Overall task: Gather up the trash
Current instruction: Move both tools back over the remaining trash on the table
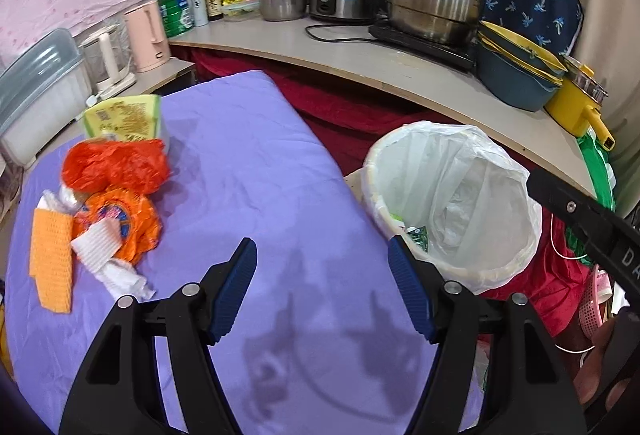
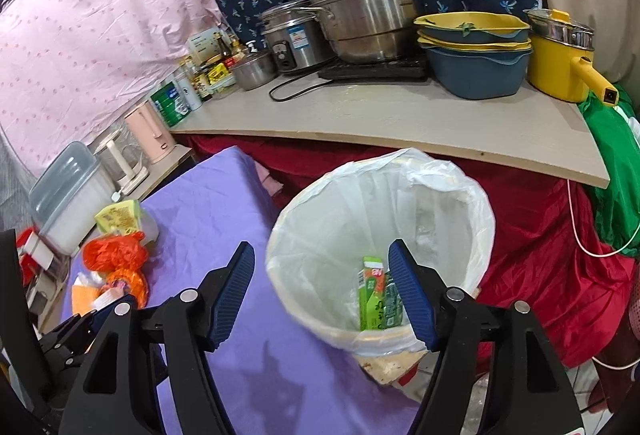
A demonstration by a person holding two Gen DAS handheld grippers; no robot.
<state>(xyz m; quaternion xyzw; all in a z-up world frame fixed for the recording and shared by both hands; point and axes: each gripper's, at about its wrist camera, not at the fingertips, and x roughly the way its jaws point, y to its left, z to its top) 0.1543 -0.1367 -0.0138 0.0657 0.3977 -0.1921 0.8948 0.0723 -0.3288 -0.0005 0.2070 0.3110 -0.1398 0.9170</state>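
No legible text on anything

Bare purple cloth (image 1: pixel 260 163) lies open between the trash pile (image 1: pixel 108 203) and the bin (image 1: pixel 452 203).

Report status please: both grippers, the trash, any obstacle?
Left gripper open, empty. Right gripper open, empty, above trash bin; green carton inside. Orange wrappers remain on purple cloth. Nothing blocking.
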